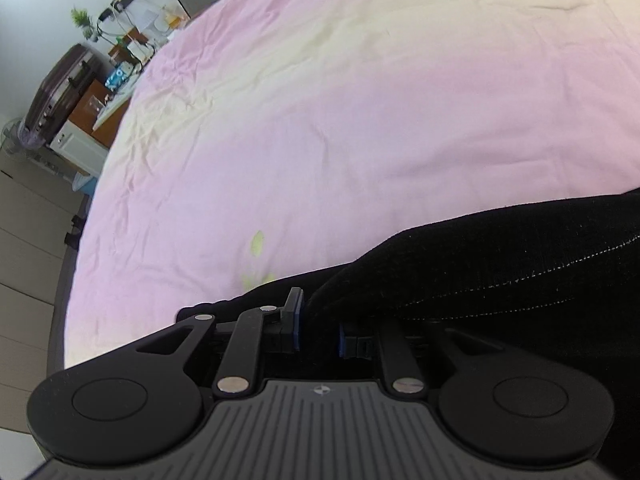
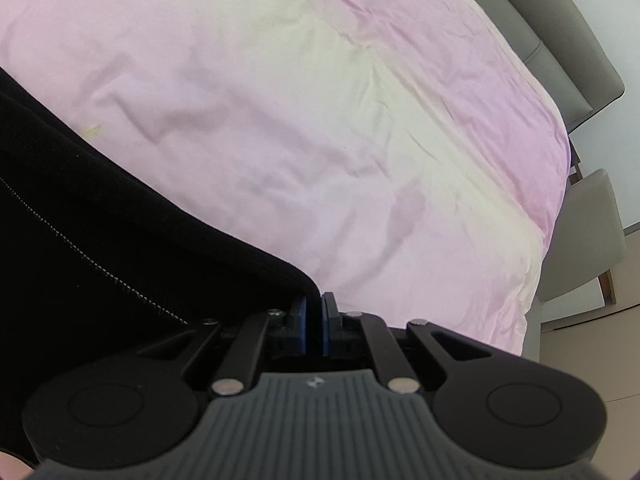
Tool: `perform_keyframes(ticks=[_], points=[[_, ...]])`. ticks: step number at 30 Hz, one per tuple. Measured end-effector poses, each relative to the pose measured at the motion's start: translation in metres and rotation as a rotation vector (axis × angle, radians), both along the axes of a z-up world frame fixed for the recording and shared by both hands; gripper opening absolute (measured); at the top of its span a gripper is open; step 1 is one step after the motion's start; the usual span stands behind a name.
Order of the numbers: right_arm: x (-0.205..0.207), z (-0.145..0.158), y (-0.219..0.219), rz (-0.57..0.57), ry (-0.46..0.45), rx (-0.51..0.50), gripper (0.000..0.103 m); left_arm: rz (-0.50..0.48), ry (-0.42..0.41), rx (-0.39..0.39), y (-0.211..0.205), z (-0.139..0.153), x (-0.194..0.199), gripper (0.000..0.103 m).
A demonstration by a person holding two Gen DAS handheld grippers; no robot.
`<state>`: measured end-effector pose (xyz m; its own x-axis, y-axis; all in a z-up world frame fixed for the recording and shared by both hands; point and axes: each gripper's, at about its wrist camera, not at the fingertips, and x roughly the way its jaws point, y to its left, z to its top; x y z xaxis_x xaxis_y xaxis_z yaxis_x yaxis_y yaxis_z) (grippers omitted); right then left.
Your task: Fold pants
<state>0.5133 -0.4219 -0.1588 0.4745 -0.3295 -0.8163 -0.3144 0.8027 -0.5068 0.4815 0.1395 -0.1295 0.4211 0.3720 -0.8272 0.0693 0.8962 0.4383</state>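
Your left gripper [image 1: 319, 326] and right gripper [image 2: 314, 322] each clench an edge of the black pants [image 1: 500, 264], stretched between them above the pink bed [image 1: 340, 100]. Folding looks midway; laying down remains.

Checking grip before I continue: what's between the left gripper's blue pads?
In the left wrist view, a bunched fold of the black pants sits between the left gripper pads, over the pink bedsheet.
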Motion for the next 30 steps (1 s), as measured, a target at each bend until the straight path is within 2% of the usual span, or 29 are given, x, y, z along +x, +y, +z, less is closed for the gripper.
perform_keyframes(ticks=[4,6,7,9,10,11,15,18,21,25,27,29,30], points=[[0.01,-0.019,0.004,-0.014,0.048,-0.012,0.002,-0.019,0.021,0.027,-0.002,-0.012,0.003,0.03],[0.012,-0.02,0.002,-0.026,0.051,-0.005,0.004,-0.045,0.05,0.046,0.0,-0.012,0.003,0.042],[0.012,-0.018,0.001,-0.029,0.052,-0.001,0.01,-0.053,0.069,0.054,0.001,-0.011,0.003,0.052],[0.01,-0.013,0.002,-0.027,0.034,-0.019,0.032,-0.068,0.071,0.053,0.004,0.001,0.003,0.064],[0.008,-0.009,0.003,-0.023,0.025,-0.024,0.053,-0.07,0.059,0.043,0.006,0.009,0.003,0.072],[0.006,-0.006,0.003,-0.021,0.021,-0.018,0.06,-0.064,0.035,0.033,0.008,0.02,0.004,0.074],[-0.007,0.011,0.003,-0.021,0.007,-0.004,0.062,0.001,-0.067,-0.057,0.021,0.061,-0.004,0.077],[-0.023,0.021,-0.002,-0.048,0.006,0.017,0.065,0.014,-0.087,-0.067,0.029,0.072,-0.023,0.077],[-0.041,0.035,-0.023,-0.128,0.003,0.1,0.067,0.019,-0.095,-0.061,0.038,0.071,-0.052,0.077],[-0.07,0.057,-0.072,-0.333,-0.032,0.265,0.069,0.035,-0.081,-0.056,0.049,0.061,-0.09,0.077],[-0.088,0.063,-0.096,-0.456,-0.056,0.386,0.065,0.054,-0.066,-0.089,0.055,0.054,-0.105,0.077],[-0.101,0.061,-0.113,-0.533,-0.074,0.469,0.05,0.095,-0.064,-0.118,0.059,0.046,-0.116,0.076],[-0.107,0.058,-0.121,-0.57,-0.086,0.496,0.05,0.122,-0.065,-0.129,0.061,0.042,-0.119,0.076]])
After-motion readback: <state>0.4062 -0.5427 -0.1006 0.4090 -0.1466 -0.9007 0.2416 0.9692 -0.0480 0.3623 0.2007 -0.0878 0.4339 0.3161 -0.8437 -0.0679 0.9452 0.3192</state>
